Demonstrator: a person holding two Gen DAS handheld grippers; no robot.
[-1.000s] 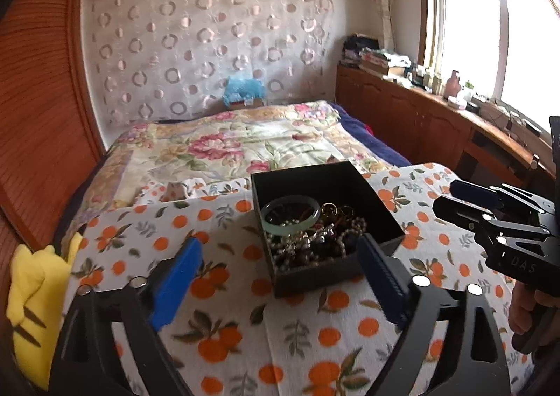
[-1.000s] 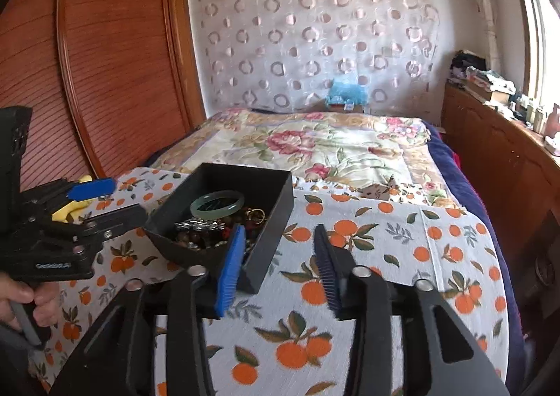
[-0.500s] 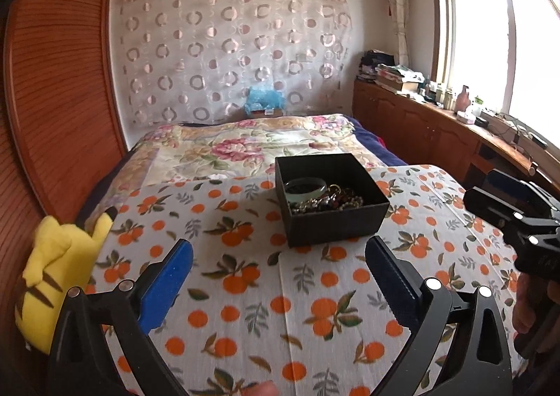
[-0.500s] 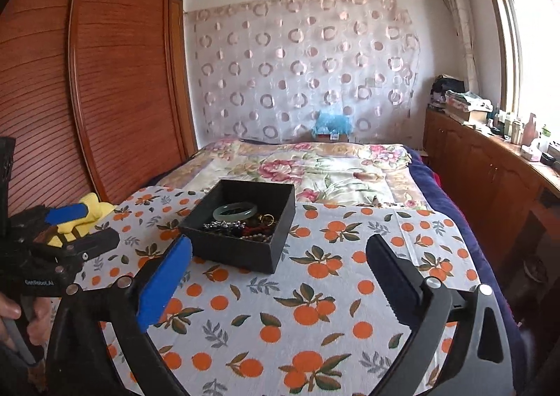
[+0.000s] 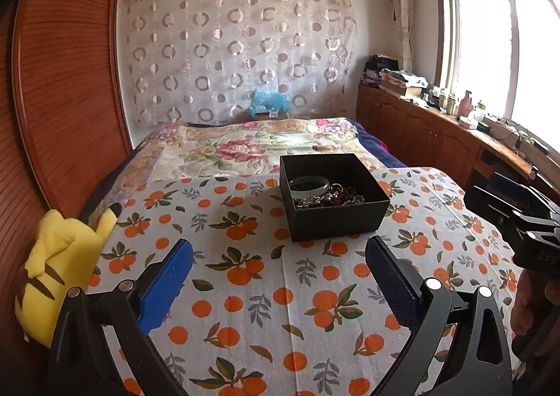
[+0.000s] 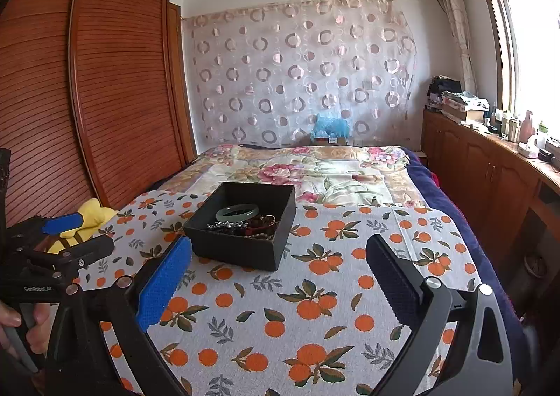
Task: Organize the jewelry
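Black box [image 5: 334, 198] sat mid-cloth [image 5: 245, 277], jewelry [image 5: 327, 198] piled inside, likely for reach. Left claw [image 5: 278, 285] and right claw [image 6: 278, 285] spread, empty, short of it.

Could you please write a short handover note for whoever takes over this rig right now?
Left gripper: open, empty, above the orange-print tablecloth.
Right gripper: open, empty, likewise short of the box.
Square black cardboard box sits on the cloth, holding a pale green jade bangle and a tangle of beaded bracelets.
Done: all jewelry visible is in the box.
Left: nothing loose on the cloth; sorting inside the box, if wanted.
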